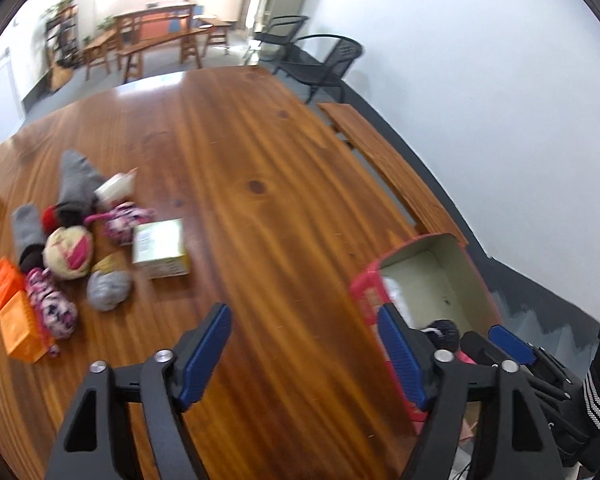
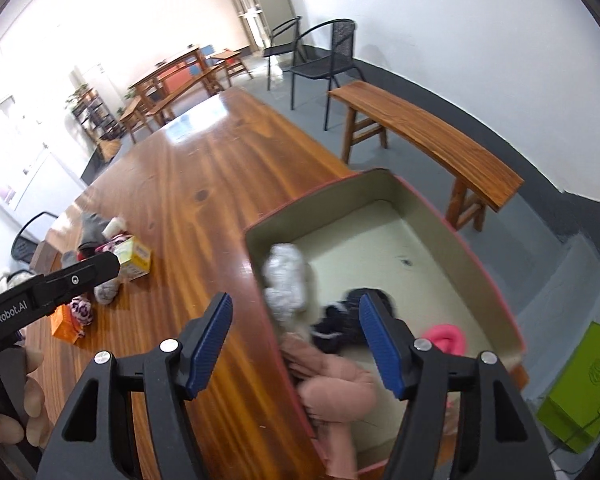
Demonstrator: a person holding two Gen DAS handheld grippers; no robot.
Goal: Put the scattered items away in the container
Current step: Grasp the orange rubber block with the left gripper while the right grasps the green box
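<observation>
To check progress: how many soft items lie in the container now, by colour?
White-grey roll: 1
Dark navy item: 1
Bright pink item: 1
Pale pink bundle: 1
Total: 4 in the container

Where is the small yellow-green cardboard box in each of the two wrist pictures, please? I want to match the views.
Left wrist view: the yellow-green box lies left of centre on the table, at the pile's right edge.
Right wrist view: the same box lies at middle left, just beyond the left gripper's tip.
Shared landmark: the red-rimmed container.
</observation>
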